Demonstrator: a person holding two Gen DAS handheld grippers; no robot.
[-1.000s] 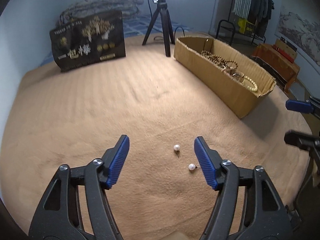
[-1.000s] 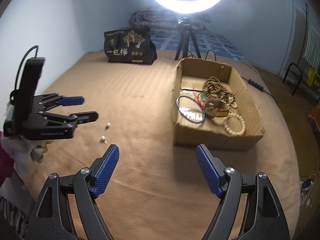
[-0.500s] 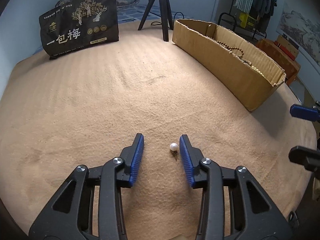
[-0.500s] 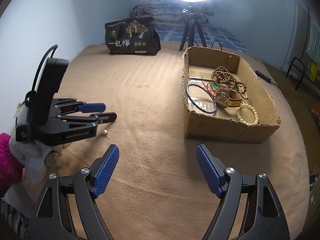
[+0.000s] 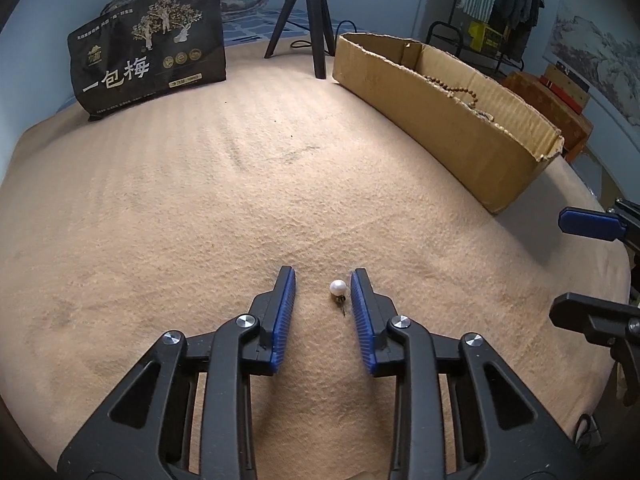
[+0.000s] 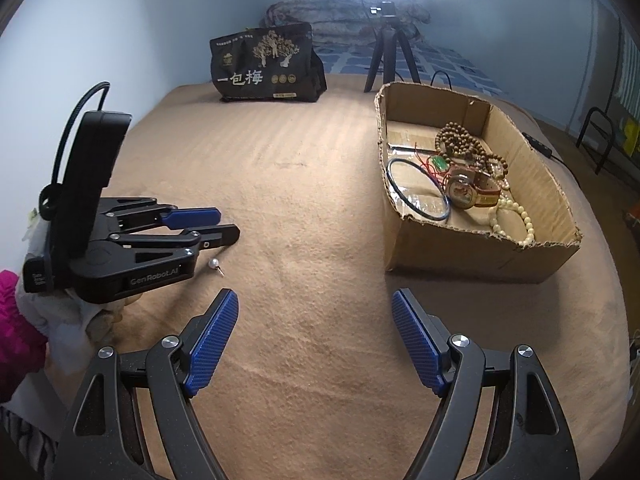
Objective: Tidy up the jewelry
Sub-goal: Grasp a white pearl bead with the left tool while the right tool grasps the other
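Item 1, left gripper point(image 5: 323, 286): jaws closing, blue pads not yet pressing on anything; between them lies the pearl earring point(image 5: 338, 289), off-centre toward the right-hand pad point(image 5: 362, 312), almost touching it, with a clear gap to the left-hand pad. Item 2, pearl earring: a white bead with a short dark post, resting on the tan blanket point(image 5: 200, 208); in the left wrist view the bead sits at 12 o'clock and the post trails to about 6 o'clock, so its long axis runs roughly along the fingers, not across them. Judged: the closing stroke will meet the bead first on the right side, and a small round thing may roll or slip; the post is too thin to rely on. Item 3, right gripper point(image 6: 316, 340): spread wide, nothing between its pads, well apart from the earring, which lies at about 10 o'clock from it; the left gripper is plainly the nearer. Item 4, cardboard box point(image 6: 480, 248): at 1 to 2 o'clock from the left gripper, holding wooden beads point(image 6: 460, 144), a watch point(image 6: 466, 192), a dark bangle point(image 6: 416, 192) and a pale bead bracelet point(image 6: 516, 220); the likely destination. Item 5, black printed bag point(image 5: 148, 48) and tripod point(image 5: 308, 20): far edge, uninvolved.
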